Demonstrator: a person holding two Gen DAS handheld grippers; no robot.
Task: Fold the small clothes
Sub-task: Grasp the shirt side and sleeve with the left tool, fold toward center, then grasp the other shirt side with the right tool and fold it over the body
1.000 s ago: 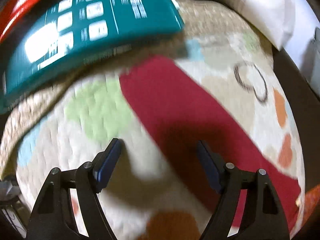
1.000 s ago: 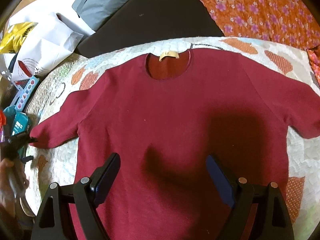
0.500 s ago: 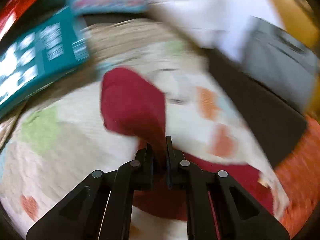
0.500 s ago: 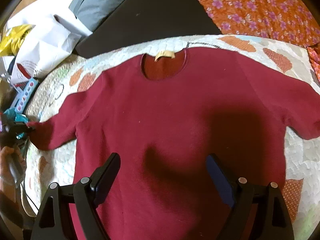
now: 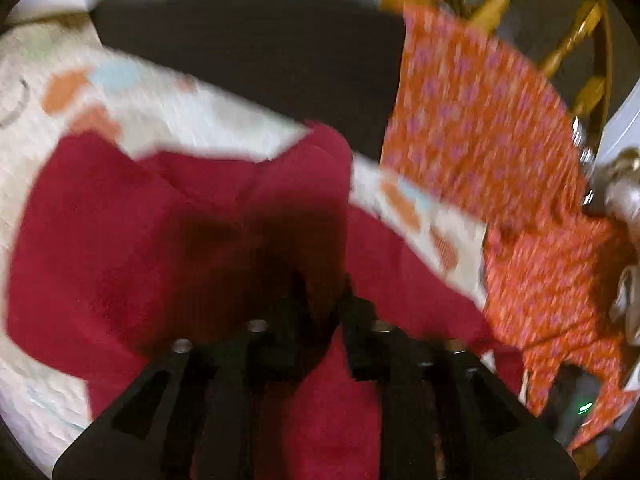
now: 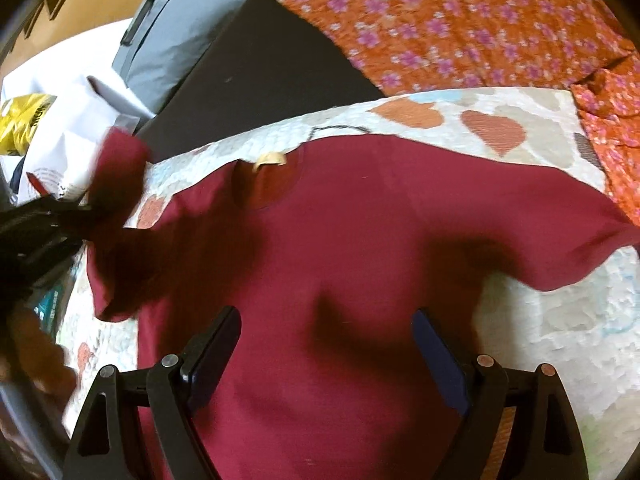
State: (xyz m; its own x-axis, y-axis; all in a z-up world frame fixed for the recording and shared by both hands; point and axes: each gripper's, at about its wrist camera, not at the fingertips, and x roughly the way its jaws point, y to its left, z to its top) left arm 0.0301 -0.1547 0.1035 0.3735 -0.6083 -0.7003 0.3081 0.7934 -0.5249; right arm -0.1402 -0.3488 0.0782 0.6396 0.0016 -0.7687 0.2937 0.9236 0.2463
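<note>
Maroon shirt [image 6: 360, 264] lies front-up on the heart-print quilt [image 6: 560, 320], neckline with its tan label [image 6: 271, 159] toward the far edge. The body is spread flat; the sleeve on the right of my right wrist view lies out on the quilt.

My left hand-held gripper [image 5: 322, 296]: its jaws are close together and opening at this moment, with a fold of the shirt's other sleeve [image 5: 316, 200] between them. The frame is blurred, but the cloth rises from the jaws in a ridge, so the pads appear to press on it. In the right wrist view this hand-held gripper enters from the left edge, the sleeve end lifted clear of the quilt and hanging over the shirt's shoulder, casting a dark shadow on the body.

My right hand-held gripper [image 6: 326, 344]: its jaws stand wide apart above the lower middle of the shirt, with nothing gripped. I cannot tell whether the fingertips touch the fabric.

Around the quilt: orange floral cloth [image 6: 460, 24] at the far right, a dark flat surface [image 6: 260, 76] beyond the neckline, a grey bag [image 6: 176, 32] and a white plastic bag [image 6: 64, 128] at the far left. Part of a hand [image 6: 36, 360] shows at the left edge, blurred.
</note>
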